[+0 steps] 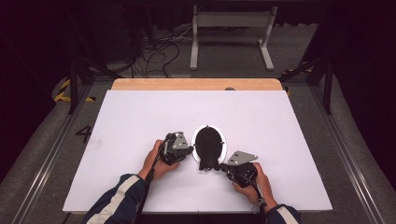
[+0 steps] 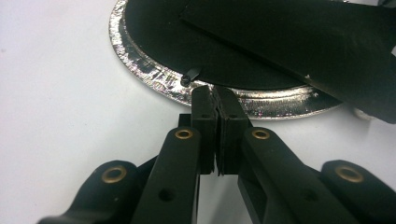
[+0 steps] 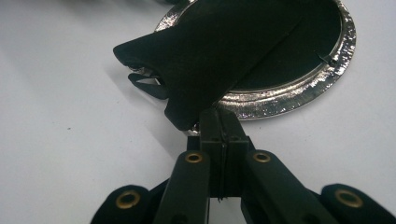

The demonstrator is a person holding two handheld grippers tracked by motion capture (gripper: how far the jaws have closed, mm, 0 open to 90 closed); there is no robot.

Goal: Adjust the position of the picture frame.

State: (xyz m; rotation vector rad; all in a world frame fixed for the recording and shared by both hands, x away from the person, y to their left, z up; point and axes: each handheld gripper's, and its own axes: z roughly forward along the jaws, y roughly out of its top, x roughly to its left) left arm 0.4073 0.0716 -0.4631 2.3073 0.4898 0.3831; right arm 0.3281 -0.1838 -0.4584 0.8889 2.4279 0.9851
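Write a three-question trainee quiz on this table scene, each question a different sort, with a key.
1. True or false: the left gripper has its jaws spread wide apart.
2. Multiple choice: the black piece lying on the oval mirror sticks out past its silver rim toward A) the far wooden table edge, B) the right gripper, C) neither.
3. Fill in: the mirror rests on a ____ board.

Key: 1 false, the jaws are together at the mirror's rim. 2 B. 3 white.
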